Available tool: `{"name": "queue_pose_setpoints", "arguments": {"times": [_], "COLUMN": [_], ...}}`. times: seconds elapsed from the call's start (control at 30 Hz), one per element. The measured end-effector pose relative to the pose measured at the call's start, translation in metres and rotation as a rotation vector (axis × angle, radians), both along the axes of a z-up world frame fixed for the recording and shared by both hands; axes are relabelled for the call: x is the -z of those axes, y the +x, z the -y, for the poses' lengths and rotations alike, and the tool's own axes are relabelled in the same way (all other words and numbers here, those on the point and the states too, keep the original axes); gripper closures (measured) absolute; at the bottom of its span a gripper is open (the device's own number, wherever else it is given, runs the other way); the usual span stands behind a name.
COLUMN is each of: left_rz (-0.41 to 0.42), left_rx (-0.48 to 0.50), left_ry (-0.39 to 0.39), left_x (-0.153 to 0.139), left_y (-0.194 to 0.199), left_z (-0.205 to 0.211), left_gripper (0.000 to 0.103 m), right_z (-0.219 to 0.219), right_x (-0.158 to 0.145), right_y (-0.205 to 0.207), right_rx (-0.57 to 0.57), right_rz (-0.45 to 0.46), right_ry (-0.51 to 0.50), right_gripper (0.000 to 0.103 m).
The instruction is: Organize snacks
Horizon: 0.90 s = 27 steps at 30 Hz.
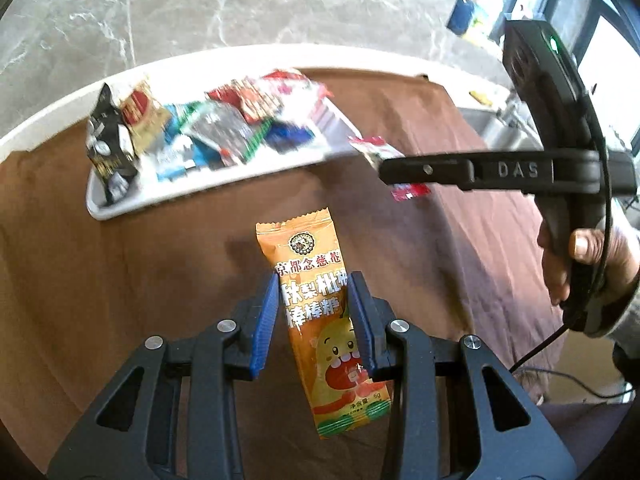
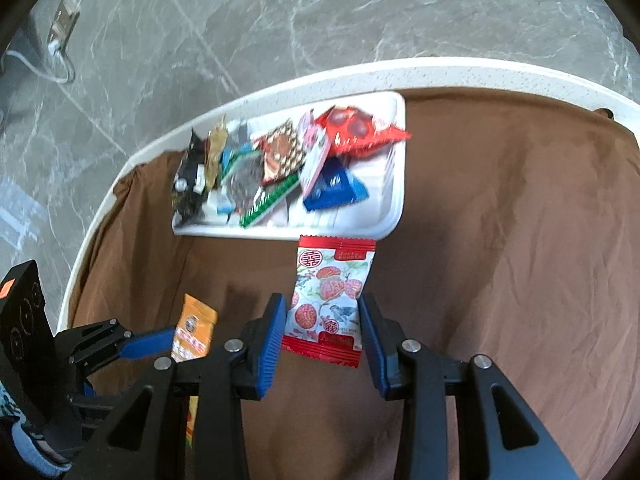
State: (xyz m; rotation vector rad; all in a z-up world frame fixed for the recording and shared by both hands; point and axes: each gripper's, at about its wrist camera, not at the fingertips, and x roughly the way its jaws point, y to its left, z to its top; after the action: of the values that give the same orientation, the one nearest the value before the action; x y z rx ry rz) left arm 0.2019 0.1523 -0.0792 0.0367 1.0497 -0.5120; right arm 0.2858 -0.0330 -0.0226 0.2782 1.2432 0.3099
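My left gripper [image 1: 314, 298] is shut on an orange lollipop packet [image 1: 320, 312] with a cartoon pear, held above the brown cloth. My right gripper [image 2: 323, 322] is shut on a red-and-white snack packet [image 2: 330, 300], just short of the near rim of the white tray [image 2: 388, 216]. The tray [image 1: 120, 208] holds a pile of several mixed snack packets [image 2: 288, 160]. In the left wrist view the right gripper [image 1: 404, 170] reaches in from the right with its packet [image 1: 410, 191]. In the right wrist view the left gripper [image 2: 160, 340] and orange packet [image 2: 194, 332] show at lower left.
A brown cloth [image 2: 500, 260] covers a round white table [image 2: 440, 70]. Grey marble floor [image 2: 320, 12] lies beyond the edge. A wall socket with a cable [image 2: 60, 28] is at far left. A person's hand [image 1: 580, 256] holds the right gripper.
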Motion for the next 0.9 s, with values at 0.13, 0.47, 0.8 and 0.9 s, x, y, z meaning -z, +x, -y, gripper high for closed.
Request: {"name": "queue_pose_setpoints", "arguments": {"times": [0.13,0.47,0.8,0.9], "left_rz": [0.03,0.071,-0.04,-0.083], "left_rx": [-0.029,-0.053,-0.015,0.021], "left_ry": [-0.012,-0.018,-0.014,0.037], "left_x": [-0.013,-0.027,-0.001,0.019], "left_y": [0.026,0.102,0.107,0.086], "left_z": [-0.015,-0.028,-0.029,-0.023], "left_gripper": [0.07,0.07,0.058,0.058], "right_z": [0.009,0.018,0.015,0.012], "right_x": [-0.003,0.004,0.014,0.017], "right_y": [0.012,0.051,0.061,0.056], "right_rx": [0.03,0.081,0.065,0.058], "right_rz": [0.012,0.011,0.001,-0.006], "right_ry": [0.012,0.053,0.055,0.058], "right_gripper": [0.063,0.063,0.063,0.063]}}
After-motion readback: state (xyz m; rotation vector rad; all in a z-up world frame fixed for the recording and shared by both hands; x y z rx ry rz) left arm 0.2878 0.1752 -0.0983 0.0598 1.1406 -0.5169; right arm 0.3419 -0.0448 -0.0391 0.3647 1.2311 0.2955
